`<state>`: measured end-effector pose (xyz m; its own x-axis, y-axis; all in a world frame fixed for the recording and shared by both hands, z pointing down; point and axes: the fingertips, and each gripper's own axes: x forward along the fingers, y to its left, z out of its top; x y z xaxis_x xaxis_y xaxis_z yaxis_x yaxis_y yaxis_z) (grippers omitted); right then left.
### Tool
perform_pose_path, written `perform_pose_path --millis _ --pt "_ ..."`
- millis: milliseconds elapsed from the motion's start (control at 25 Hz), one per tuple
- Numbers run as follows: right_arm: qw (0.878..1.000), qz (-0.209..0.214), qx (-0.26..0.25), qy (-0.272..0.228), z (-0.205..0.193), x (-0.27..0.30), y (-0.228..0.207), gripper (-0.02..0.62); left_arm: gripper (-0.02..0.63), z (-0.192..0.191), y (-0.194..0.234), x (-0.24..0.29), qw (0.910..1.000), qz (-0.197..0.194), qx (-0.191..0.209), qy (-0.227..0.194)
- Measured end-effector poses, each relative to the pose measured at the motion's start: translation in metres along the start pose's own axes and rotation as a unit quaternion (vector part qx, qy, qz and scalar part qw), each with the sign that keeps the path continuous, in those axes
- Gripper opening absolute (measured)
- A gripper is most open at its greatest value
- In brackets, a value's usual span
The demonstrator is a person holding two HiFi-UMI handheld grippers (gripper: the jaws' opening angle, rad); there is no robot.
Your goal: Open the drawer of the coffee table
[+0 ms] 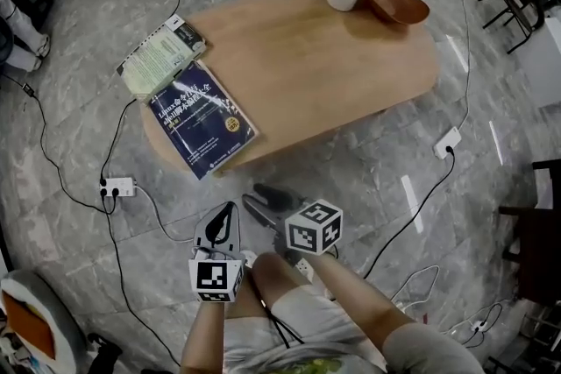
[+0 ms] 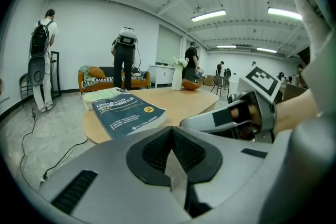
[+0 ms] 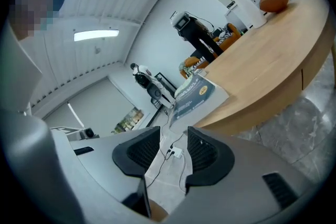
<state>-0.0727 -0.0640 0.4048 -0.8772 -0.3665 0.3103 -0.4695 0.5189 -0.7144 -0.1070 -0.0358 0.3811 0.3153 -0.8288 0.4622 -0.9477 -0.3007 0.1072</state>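
Right gripper (image 3: 173,139) gaped empty, left gripper (image 2: 172,134) was closed on nothing; reaching below the desk's (image 1: 351,74) near edge risked knocking the overhanging book (image 1: 200,118) off.

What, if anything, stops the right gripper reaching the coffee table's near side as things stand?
Likely yes. The right gripper is apart from the coffee table, jaws open with nothing between them, and only floor lies between it and the table's side. The blue book overhangs the edge further left.
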Motion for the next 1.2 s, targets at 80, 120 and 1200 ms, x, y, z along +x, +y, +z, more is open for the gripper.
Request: perform_pose_path --millis 80,120,1200 --pt "1.0 -0.002 0.011 0.013 -0.011 0.011 -0.019 0.143 0.009 -0.013 0.001 0.013 0.9999 -0.006 0.014 0.006" --pt "1.0 -0.002 0.018 0.016 -0.016 0.015 -0.029 0.144 0.009 -0.018 0.001 0.02 0.9997 -0.008 0.024 0.007" --pt "0.982 0.142 0.107 -0.061 -0.055 0.11 -0.178 0.153 0.009 -0.102 0.032 0.128 0.9973 -0.048 0.043 -0.035"
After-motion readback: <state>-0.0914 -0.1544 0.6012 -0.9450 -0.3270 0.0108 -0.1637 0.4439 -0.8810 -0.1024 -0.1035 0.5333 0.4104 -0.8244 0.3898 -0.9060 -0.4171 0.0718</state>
